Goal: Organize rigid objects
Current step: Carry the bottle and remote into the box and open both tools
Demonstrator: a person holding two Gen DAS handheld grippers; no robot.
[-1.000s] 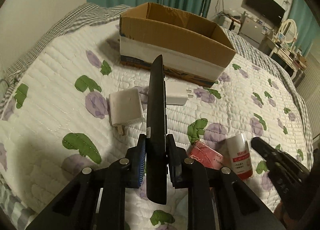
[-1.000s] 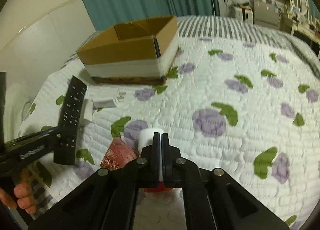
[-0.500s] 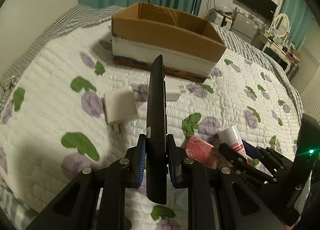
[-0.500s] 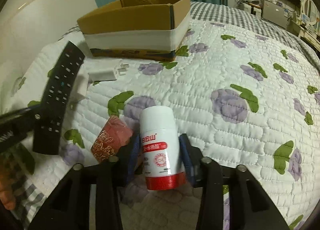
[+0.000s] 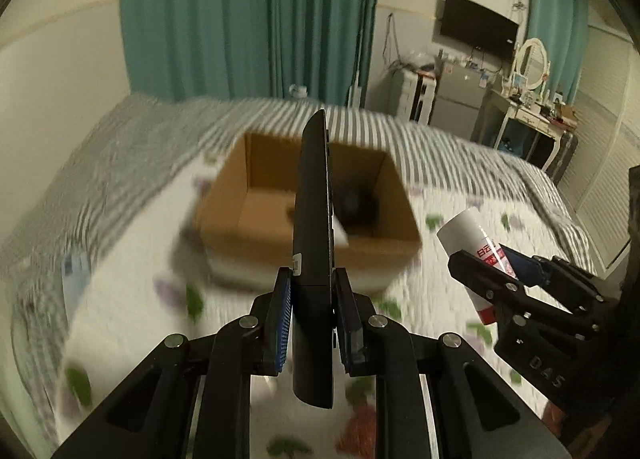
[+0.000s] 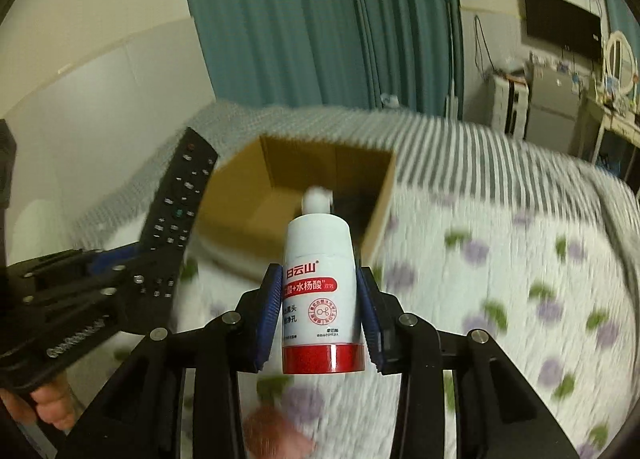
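My left gripper (image 5: 313, 319) is shut on a black remote control (image 5: 314, 219), held edge-up in the air and pointing at the open cardboard box (image 5: 256, 227) on the bed. My right gripper (image 6: 320, 311) is shut on a white bottle with a red base and red label (image 6: 320, 283), lifted off the quilt in front of the box (image 6: 240, 219). The bottle (image 5: 472, 235) and right gripper (image 5: 504, 279) show at the right of the left wrist view. The remote (image 6: 176, 215) and left gripper (image 6: 92, 271) show at the left of the right wrist view. A dark object (image 5: 356, 207) lies inside the box.
The floral quilt (image 6: 500, 279) covers the bed, with a striped blanket (image 5: 380, 127) behind the box. A red packet (image 5: 360, 431) lies on the quilt below the grippers. Teal curtains, a dresser and a wall television stand beyond the bed.
My right gripper closed on the white bottle and lifted it off the quilt. Both grippers rose and moved toward the box, so its inside now shows. The chargers have left view.
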